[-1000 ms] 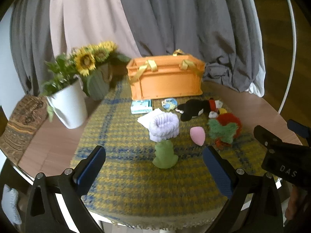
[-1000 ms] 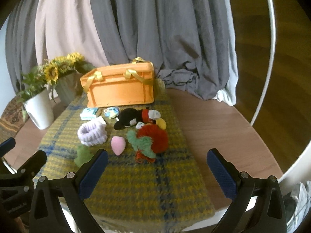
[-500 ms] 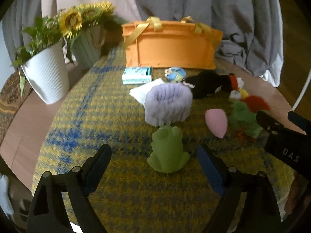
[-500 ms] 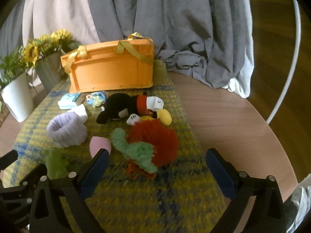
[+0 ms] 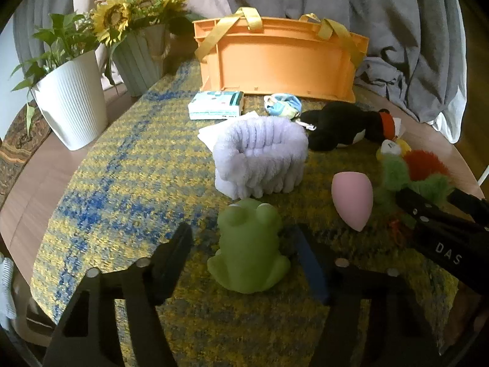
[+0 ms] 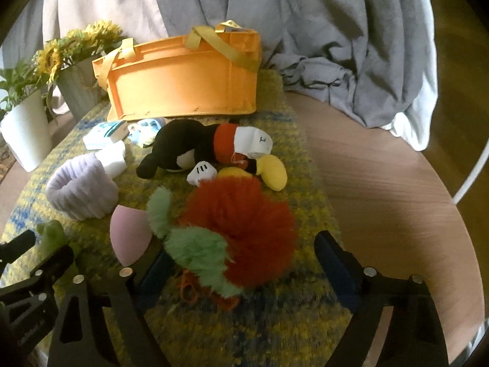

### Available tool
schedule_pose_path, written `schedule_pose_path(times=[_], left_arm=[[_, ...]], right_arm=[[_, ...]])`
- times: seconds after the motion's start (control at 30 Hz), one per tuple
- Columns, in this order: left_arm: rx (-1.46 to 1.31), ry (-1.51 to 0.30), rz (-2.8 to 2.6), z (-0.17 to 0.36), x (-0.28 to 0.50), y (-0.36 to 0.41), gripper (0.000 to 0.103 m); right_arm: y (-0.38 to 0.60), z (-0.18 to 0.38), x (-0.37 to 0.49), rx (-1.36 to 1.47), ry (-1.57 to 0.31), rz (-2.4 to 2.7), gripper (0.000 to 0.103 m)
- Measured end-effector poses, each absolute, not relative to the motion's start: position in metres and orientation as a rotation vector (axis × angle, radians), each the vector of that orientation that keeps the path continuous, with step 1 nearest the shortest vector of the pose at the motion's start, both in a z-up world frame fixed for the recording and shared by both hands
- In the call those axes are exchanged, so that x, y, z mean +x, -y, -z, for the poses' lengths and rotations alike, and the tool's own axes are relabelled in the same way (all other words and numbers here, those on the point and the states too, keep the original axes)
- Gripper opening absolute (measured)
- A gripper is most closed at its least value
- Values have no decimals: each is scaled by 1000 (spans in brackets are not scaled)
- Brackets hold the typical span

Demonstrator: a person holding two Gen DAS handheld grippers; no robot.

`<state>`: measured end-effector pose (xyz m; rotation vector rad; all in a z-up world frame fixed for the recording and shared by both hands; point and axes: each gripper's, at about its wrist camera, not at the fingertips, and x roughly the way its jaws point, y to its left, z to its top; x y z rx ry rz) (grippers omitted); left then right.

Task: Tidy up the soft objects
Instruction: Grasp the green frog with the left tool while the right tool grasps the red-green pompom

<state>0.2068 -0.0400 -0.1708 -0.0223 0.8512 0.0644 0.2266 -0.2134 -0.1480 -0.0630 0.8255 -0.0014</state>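
Grey curtains hang behind a round tabletop (image 5: pixel 45 171) under a yellow-blue cloth. Left wrist view: the left gripper (image 5: pixel 244 257) straddles the green frog toy (image 5: pixel 249 252), its fingers (image 5: pixel 174 253) half open, just been closing, not yet pressing; the orange basket (image 5: pixel 281 61) waits at 12 o'clock. Right wrist view: the right gripper (image 6: pixel 244 263) brackets the red-and-green fuzzy toy (image 6: pixel 235 232), fingers wide, likewise just been closing, untouched. Pickup is in hand; next, both must squeeze gently, then lift toward the basket.

Fuzzy plush toy (image 6: pixel 244 229), smooth plastic crate (image 5: pixel 281 58), woven blanket (image 5: pixel 137 183)
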Motion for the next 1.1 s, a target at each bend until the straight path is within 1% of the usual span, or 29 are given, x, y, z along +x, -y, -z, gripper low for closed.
schedule_pose_path(times=[0.07, 0.1, 0.17, 0.2, 0.27, 0.43, 0.63, 0.67, 0.7, 0.97, 1.1], left_arm=[[-28, -864, -69, 173, 209, 40, 59], [-28, -867, -71, 174, 210, 41, 56], [-31, -869, -64, 176, 210, 41, 51], [-28, -868, -66, 176, 210, 42, 51], [-26, -861, -70, 176, 209, 43, 51], [-31, -860, -71, 174, 206, 44, 50], [-28, -846, -64, 164, 198, 47, 49], [-28, -842, -62, 161, 197, 47, 46], [-29, -837, -57, 159, 196, 48, 39], [-55, -838, -35, 153, 194, 46, 39], [-56, -808, -33, 140, 190, 45, 39]], right_arm=[[212, 151, 231, -63, -837, -23, 79], [211, 153, 232, -61, -843, -34, 78], [211, 155, 234, -54, -847, -50, 69], [211, 157, 235, -50, -850, -59, 66], [211, 158, 236, -39, -859, -78, 55], [215, 156, 234, -13, -846, -81, 45], [216, 146, 227, -12, -814, -84, 44], [216, 143, 226, -12, -809, -86, 44], [216, 139, 224, -15, -804, -88, 44], [215, 115, 216, -23, -761, -97, 44], [212, 106, 214, -23, -749, -111, 44]])
